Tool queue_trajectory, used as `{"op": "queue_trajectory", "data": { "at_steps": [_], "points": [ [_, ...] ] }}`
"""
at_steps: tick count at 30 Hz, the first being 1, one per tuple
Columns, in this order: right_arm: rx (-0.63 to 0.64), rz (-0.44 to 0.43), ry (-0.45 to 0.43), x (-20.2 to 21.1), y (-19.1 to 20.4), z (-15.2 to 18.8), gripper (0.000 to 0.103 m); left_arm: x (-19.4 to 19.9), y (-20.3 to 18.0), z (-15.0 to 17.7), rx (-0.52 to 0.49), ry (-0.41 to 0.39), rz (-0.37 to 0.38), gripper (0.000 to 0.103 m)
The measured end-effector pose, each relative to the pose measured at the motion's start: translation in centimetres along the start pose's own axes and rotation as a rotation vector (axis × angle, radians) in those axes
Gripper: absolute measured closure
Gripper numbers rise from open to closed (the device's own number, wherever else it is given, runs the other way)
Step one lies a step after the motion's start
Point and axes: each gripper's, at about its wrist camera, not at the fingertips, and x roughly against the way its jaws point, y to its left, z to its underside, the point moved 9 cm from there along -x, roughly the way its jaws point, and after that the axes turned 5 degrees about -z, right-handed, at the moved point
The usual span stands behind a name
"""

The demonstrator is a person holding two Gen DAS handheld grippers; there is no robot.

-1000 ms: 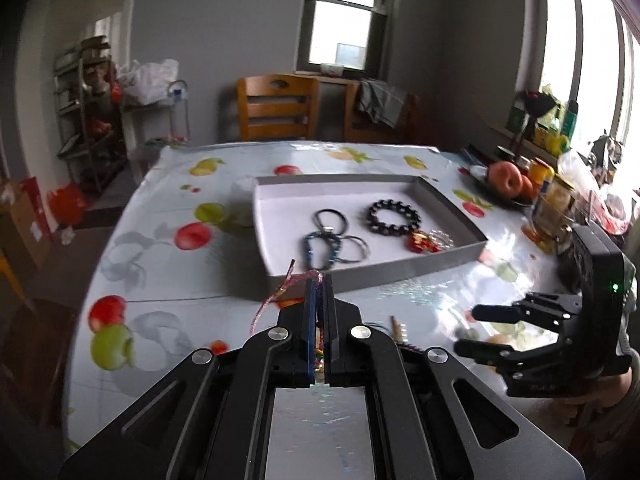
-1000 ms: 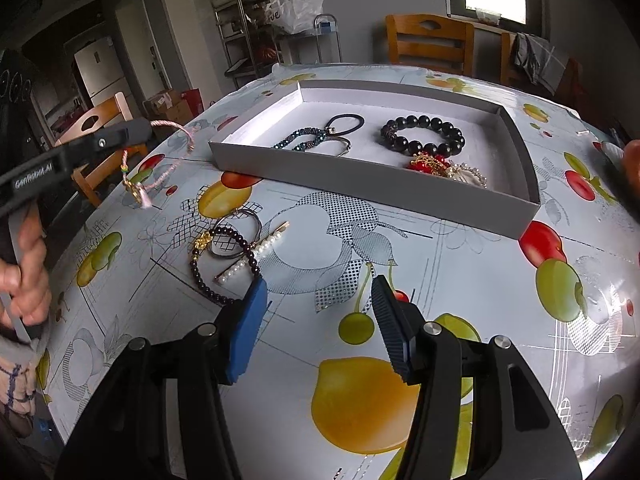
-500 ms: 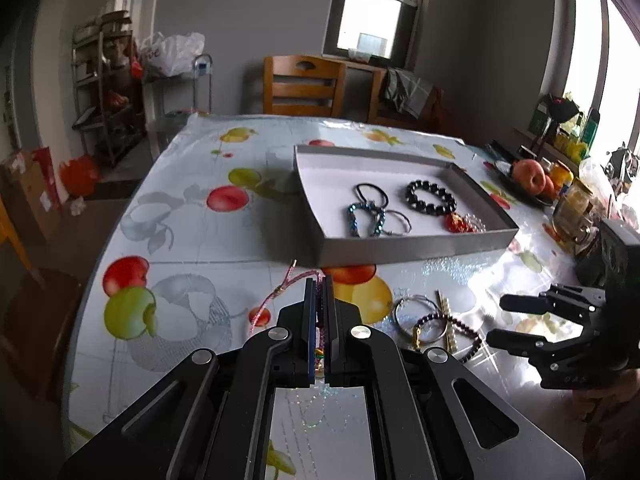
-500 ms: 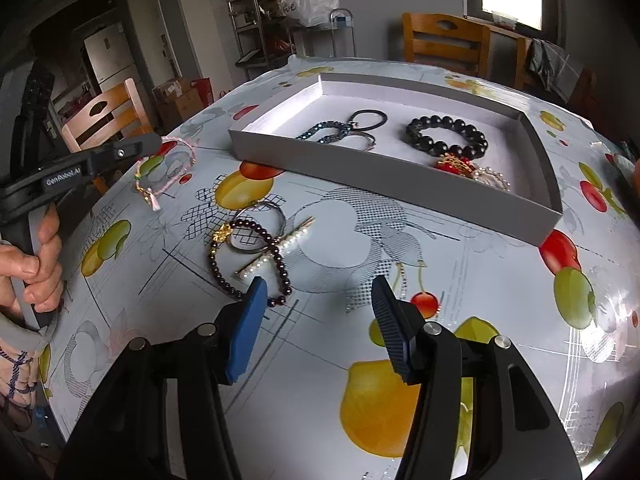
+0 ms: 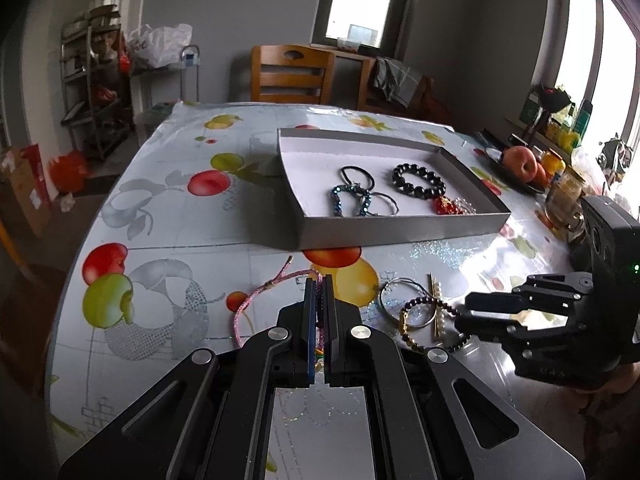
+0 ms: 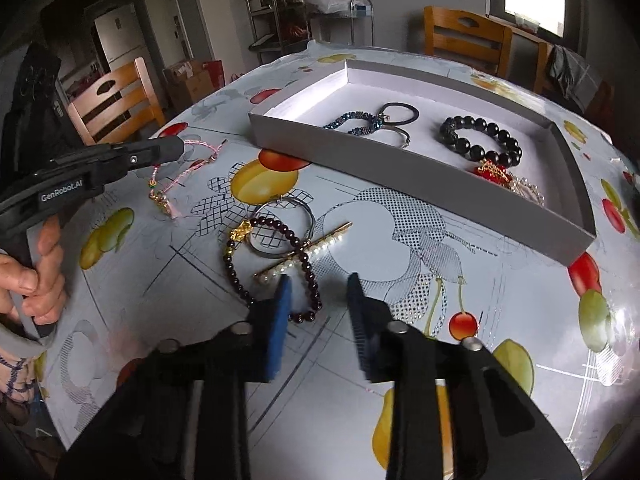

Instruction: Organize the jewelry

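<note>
We have the pink cord bracelet point(image 5: 276, 284) pinched in the fully closed left claw point(image 5: 319, 312). Our right claw point(image 6: 318, 300) is closing around the dark bead bracelet point(image 6: 268, 264) on the counter point(image 6: 440, 280), seemingly not gripping yet. Next, both go into the grey tray point(image 6: 420, 188).

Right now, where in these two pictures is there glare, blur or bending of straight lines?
Left wrist view: window glare whitens the glossy fruit-print tablecloth beside the shallow grey cardboard tray, whose straight edges bow. Right wrist view: the right gripper is motion-blurred, its jaws closing around the dark red bead bracelet, which stays sharp.
</note>
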Motion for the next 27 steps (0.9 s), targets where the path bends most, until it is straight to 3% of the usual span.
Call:
{"op": "queue_trajectory", "data": {
  "at_steps": [5,27],
  "points": [
    [0.011,-0.008,0.002,0.1,0.2,0.2,0.097,-0.1,-0.4,0.1,-0.007,0.007,0.005,0.1],
    [-0.002,-0.002,-0.174,6.6,-0.8,-2.0,0.097,1.4,-3.0,-1.2,-0.053,-0.009,0.028,0.099]
  ]
}}
